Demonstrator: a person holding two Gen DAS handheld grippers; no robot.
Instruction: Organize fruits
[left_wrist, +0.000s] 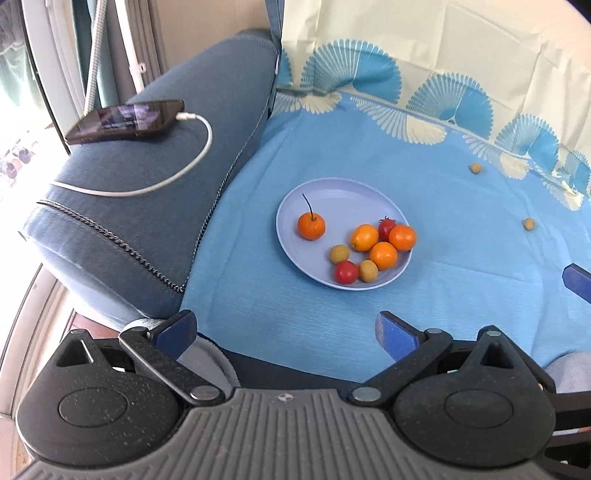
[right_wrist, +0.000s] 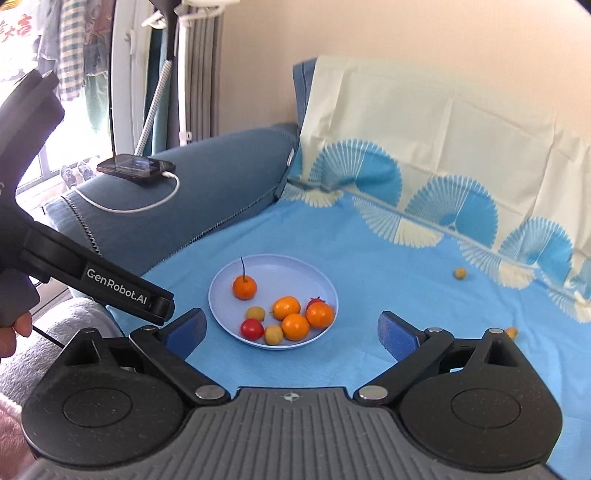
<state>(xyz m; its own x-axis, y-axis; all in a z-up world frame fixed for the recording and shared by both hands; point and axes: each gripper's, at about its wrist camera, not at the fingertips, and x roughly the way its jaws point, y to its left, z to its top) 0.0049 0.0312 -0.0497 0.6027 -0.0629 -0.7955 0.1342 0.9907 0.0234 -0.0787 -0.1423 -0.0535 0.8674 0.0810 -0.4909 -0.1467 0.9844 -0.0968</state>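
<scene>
Fruits (right_wrist: 288, 317) beyond wide, bare jaws

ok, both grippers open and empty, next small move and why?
Probably reach the right gripper toward the nearer small yellow fruit lying on the blue cloth. The plate already holds most fruit, two small ones sit off it, and this one lies by the right gripper's right finger.

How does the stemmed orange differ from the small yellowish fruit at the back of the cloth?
The stemmed orange lies on the plate; the yellowish fruit lies loose on the blue cloth. The orange is bright orange and clearly larger; the other is dull yellow-brown. Only the orange shows a long dark stem. Both are round and untouched by either gripper.
</scene>
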